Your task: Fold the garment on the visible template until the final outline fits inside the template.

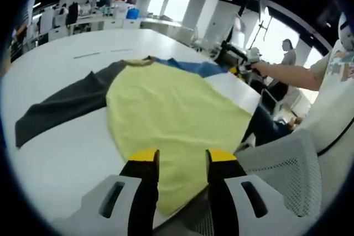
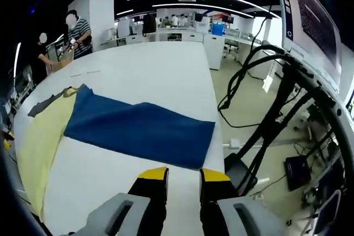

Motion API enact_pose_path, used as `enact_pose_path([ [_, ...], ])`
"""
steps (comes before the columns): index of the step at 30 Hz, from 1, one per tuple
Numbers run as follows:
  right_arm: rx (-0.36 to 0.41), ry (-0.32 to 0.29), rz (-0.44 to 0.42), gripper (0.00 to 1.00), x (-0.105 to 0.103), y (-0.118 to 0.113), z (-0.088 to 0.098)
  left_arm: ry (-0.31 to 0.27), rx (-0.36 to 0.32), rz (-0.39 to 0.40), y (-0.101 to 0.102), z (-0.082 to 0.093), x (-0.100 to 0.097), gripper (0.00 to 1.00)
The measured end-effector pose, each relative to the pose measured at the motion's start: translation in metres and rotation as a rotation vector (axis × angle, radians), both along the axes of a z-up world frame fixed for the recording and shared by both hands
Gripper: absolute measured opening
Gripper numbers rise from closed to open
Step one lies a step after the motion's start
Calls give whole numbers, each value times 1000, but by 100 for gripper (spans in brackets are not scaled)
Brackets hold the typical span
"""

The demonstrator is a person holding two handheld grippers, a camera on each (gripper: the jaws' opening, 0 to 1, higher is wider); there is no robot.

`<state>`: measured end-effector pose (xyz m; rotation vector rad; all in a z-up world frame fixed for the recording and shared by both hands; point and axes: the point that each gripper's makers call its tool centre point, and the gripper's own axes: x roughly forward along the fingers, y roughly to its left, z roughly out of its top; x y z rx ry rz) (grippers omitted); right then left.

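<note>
Currently: yellow-bodied cloth garment [image 1: 177,117] spread on white table [image 1: 66,153], blue sleeve [image 2: 141,131] at twelve o'clock of your right gripper [image 2: 183,176]. Left gripper [image 1: 181,157], likewise released, empty. Pinch the hem squarely.

Left gripper [image 1: 181,161] with jaws apart above yellow garment [image 1: 177,120] spread on white table [image 1: 61,153]; dark sleeve [image 1: 63,103] stretched leftward, blue sleeve [image 1: 191,67] behind.

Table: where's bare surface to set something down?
Free: the white table beyond the blue sleeve, out to the far end; also the strip left of the dark sleeve in the left gripper view. Crowded: the near edge, where the yellow garment body spreads and overhangs.
</note>
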<state>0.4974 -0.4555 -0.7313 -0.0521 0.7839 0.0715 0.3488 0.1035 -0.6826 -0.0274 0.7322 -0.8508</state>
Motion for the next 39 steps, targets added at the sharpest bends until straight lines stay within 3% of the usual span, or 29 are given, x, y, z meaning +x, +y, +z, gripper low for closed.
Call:
enact_pose_path([
  [9,17,20,-69,18,9,-11,-9,1,-1,4,0,1,-1,30],
  [30,13,62,-106,17,20,-18,-19,9,10,26,6,0,-4,30],
  [39,25,68,-62,5,22,-8,-20,6,12,25,4,0,-3,29],
])
